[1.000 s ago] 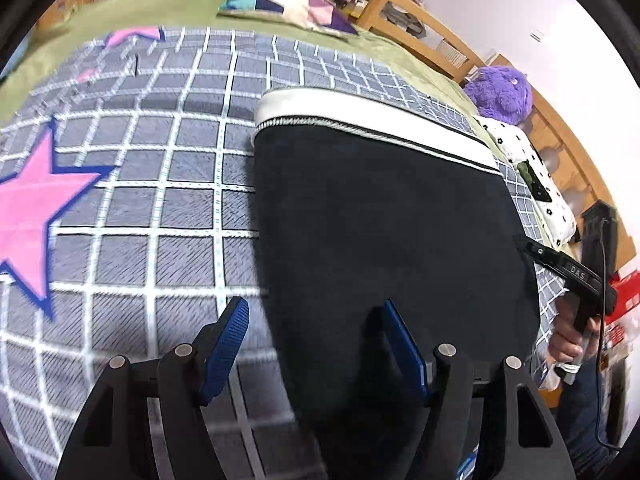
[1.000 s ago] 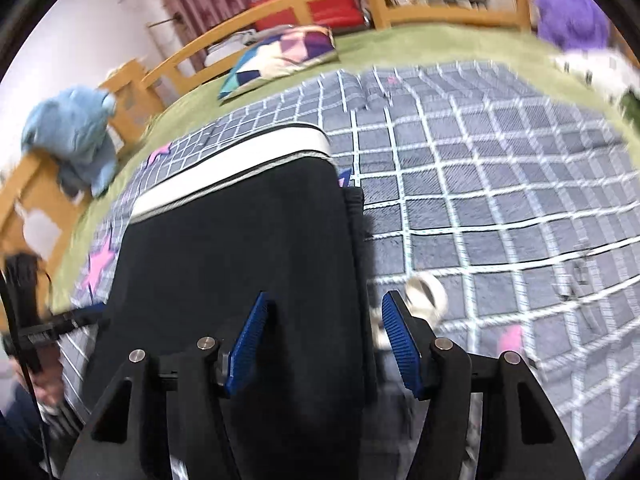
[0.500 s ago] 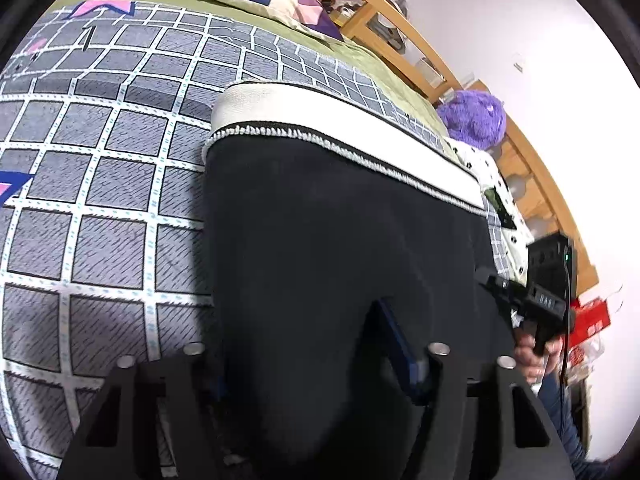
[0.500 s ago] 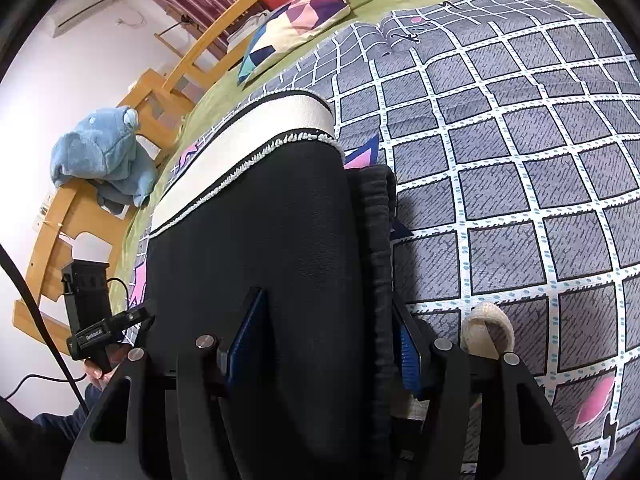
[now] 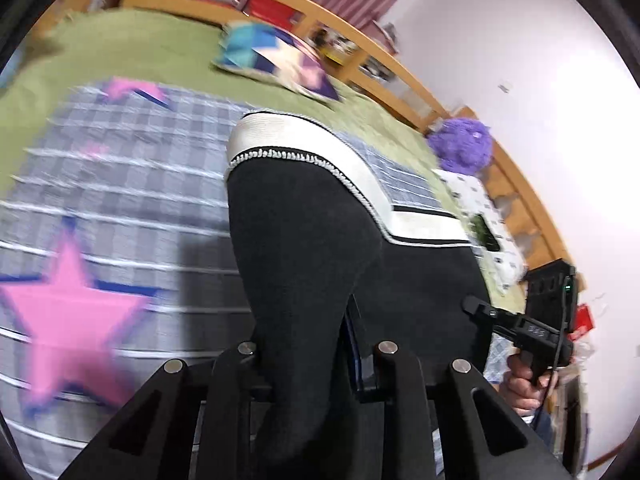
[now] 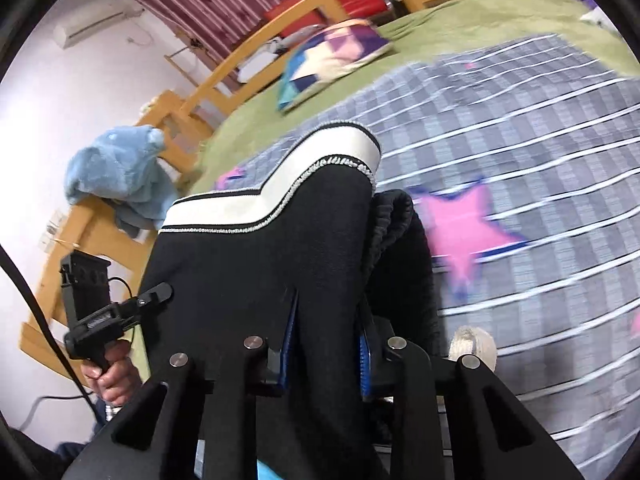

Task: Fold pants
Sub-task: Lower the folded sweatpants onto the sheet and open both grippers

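Note:
Black pants [image 5: 304, 240] with a white waistband [image 5: 280, 136] lie on a grey checked blanket. In the left wrist view my left gripper [image 5: 308, 344] is closing, its jaws pinching the near left edge of the pants, and the cloth rises bunched between the fingers. My right gripper [image 6: 326, 328] is closing too, and its blue pads [image 6: 290, 328] press a fold of the near right edge. Each view shows the other gripper, held in a hand [image 6: 112, 376], at the pants' opposite side. The lifted near part hides the cloth under it.
The blanket [image 5: 72, 300] with pink stars covers a green sheet [image 5: 120, 48]. A patchwork pillow [image 5: 276, 60] lies at the far end by the wooden bed frame [image 5: 360, 40]. A purple plush [image 5: 460, 148] sits to the right, a blue plush [image 6: 116, 168] to the left.
Both grippers went from open beside the pants' near edge to closed on it. They rose and pulled back, lifting the near part of the pants off the blanket.

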